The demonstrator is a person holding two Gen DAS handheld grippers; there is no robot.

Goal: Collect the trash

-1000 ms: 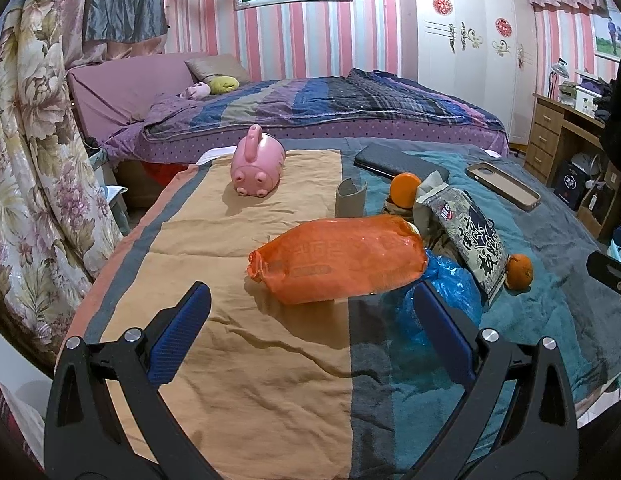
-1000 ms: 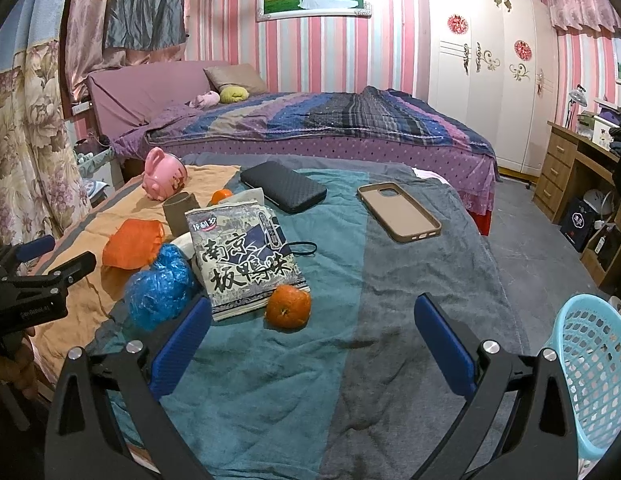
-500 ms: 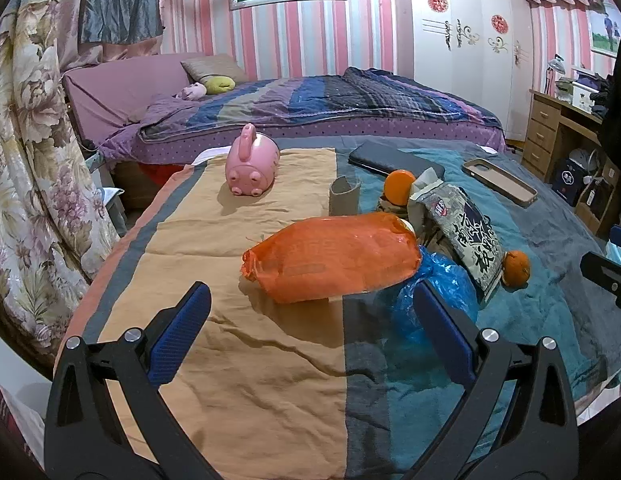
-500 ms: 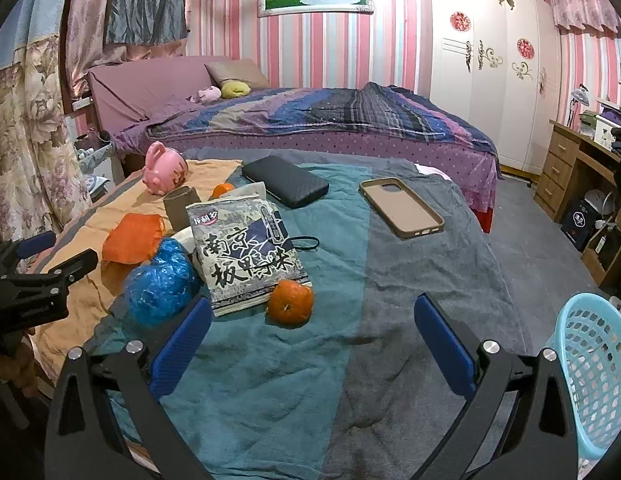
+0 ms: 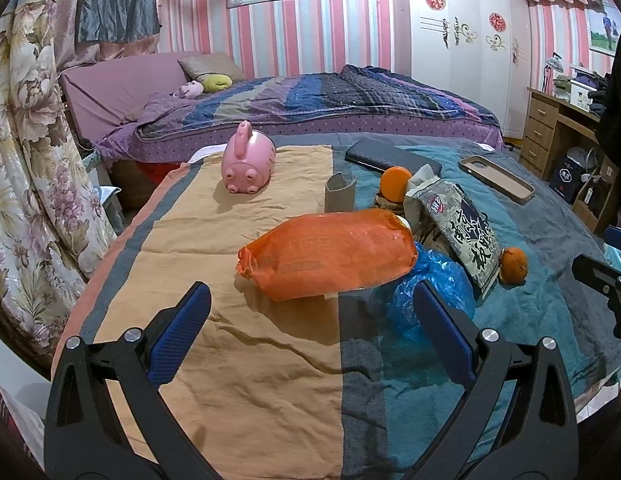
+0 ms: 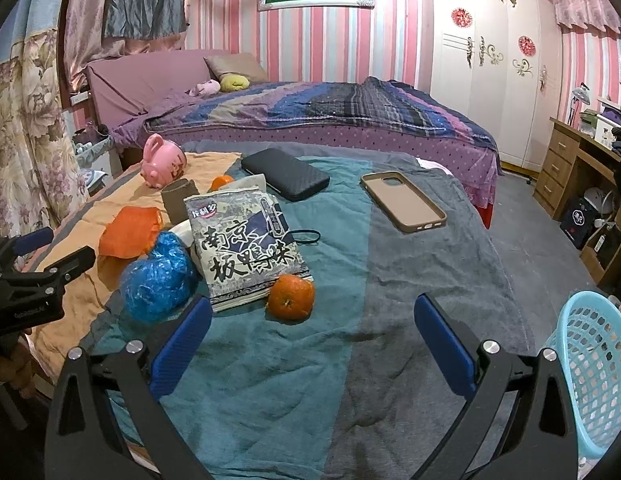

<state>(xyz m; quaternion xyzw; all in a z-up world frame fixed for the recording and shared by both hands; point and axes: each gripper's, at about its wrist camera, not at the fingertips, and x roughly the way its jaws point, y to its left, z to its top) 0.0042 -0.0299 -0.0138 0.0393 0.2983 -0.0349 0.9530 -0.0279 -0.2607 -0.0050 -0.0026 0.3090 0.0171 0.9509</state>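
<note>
Both claws hang spread apart and hold nothing: left gripper (image 5: 310, 312) before the crinkly orange plastic bag (image 5: 330, 254), right gripper (image 6: 312, 326) just short of one dimpled mandarin (image 6: 291, 297). Beside it lie a crumpled blue plastic bag (image 6: 158, 276) and a glossy snack packet (image 6: 244, 248) printed 南京板鸭味; a second mandarin (image 6: 222, 182) sits farther back

Bare striped cloth (image 5: 246, 360) lies open before the orange bag (image 5: 330, 256); blue bag (image 5: 434, 292) crowds its right.
</note>
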